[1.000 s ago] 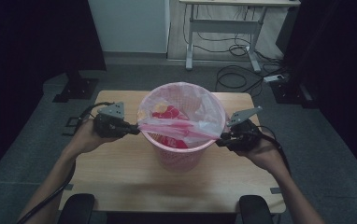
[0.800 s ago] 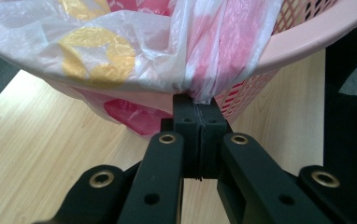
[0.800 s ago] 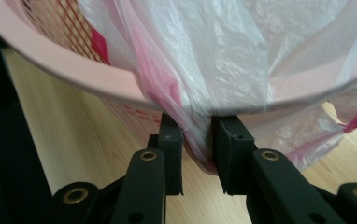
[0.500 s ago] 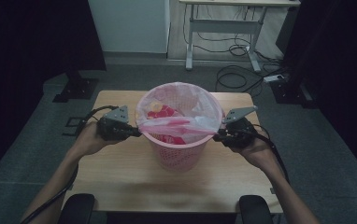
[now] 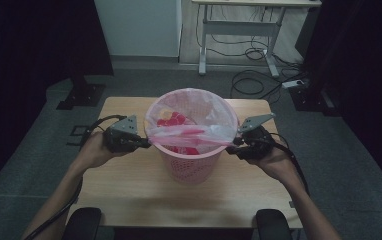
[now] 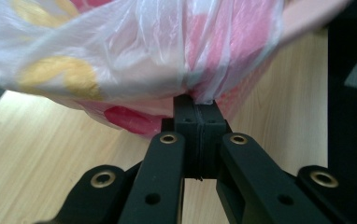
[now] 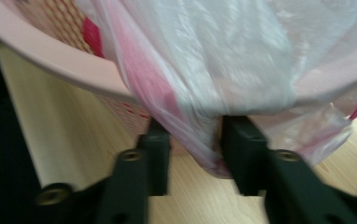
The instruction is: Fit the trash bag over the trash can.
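We have the pink bin (image 5: 189, 160) in the middle of the wooden desk (image 5: 129, 195), lined with a thin pink-and-white bag (image 5: 214, 112) that holds red and yellow scraps. The left gripper (image 5: 146, 142) has its jaws closed tight on a fold of the bag at the bin's left rim, and the right gripper (image 5: 231, 148) has its jaws parted with bag film bunched between them at the right rim. We judge the step to be stretching the near edge of the bag across the mouth, to gather it shut or seat it over the rim; next we would need an even pull without tearing. Beyond the desk lie a grey floor (image 5: 144, 75), dark curtains (image 5: 34, 45), a far table (image 5: 249, 25) and loose cables (image 5: 251, 80).
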Demonstrator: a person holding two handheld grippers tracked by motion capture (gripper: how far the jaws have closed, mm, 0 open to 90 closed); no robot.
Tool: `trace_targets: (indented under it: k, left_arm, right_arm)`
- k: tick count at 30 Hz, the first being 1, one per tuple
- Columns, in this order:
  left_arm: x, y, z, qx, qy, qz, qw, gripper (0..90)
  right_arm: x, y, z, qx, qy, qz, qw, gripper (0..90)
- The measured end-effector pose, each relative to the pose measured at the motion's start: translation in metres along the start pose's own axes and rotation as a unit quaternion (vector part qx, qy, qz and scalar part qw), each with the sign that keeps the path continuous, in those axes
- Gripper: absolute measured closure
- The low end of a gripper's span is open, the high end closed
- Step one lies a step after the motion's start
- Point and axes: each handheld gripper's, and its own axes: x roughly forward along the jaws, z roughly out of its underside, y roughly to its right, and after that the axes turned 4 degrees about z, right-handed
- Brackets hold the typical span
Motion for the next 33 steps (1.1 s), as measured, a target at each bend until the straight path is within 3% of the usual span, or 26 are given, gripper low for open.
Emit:
trace_targets:
  k: [4, 6, 10, 14, 16, 20, 26, 33]
  left_arm:
    - [-0.002, -0.001, -0.001, 0.0, 0.002, -0.001, 1.0, 88.0]
    - [-0.006, 0.001, -0.003, -0.002, 0.007, -0.001, 1.0, 86.9]
    - [-0.011, 0.003, -0.004, -0.005, 0.012, 0.014, 0.9998, 82.2]
    - [-0.015, 0.004, -0.002, -0.009, 0.02, 0.017, 0.9996, 76.2]
    - [-0.02, 0.005, 0.001, -0.02, 0.039, 0.031, 0.9986, 72.1]
    - [-0.019, 0.004, 0.002, -0.028, 0.047, 0.034, 0.9979, 72.6]
    - [-0.008, 0.008, -0.004, -0.017, 0.046, 0.034, 0.9982, 83.2]
    - [-0.007, 0.014, -0.003, -0.005, 0.036, 0.031, 0.9989, 86.6]
  right_arm:
    - [-0.014, 0.002, 0.0, 0.0, 0.011, 0.009, 0.9999, 51.6]
    - [-0.03, 0.003, -0.001, -0.006, 0.018, 0.015, 0.9997, 49.0]
    - [-0.041, -0.002, -0.005, -0.017, 0.028, 0.004, 0.9994, 50.3]
    - [-0.027, -0.008, -0.005, -0.032, 0.003, 0.008, 0.9995, 55.3]
    - [-0.021, -0.008, -0.004, -0.029, -0.007, 0.024, 0.9993, 72.6]
    - [-0.014, -0.013, -0.005, -0.032, -0.012, 0.005, 0.9994, 87.2]
    - [0.007, -0.022, -0.001, -0.036, -0.04, -0.025, 0.9982, 89.4]
    - [0.016, -0.02, 0.004, -0.017, -0.029, -0.042, 0.9986, 89.6]
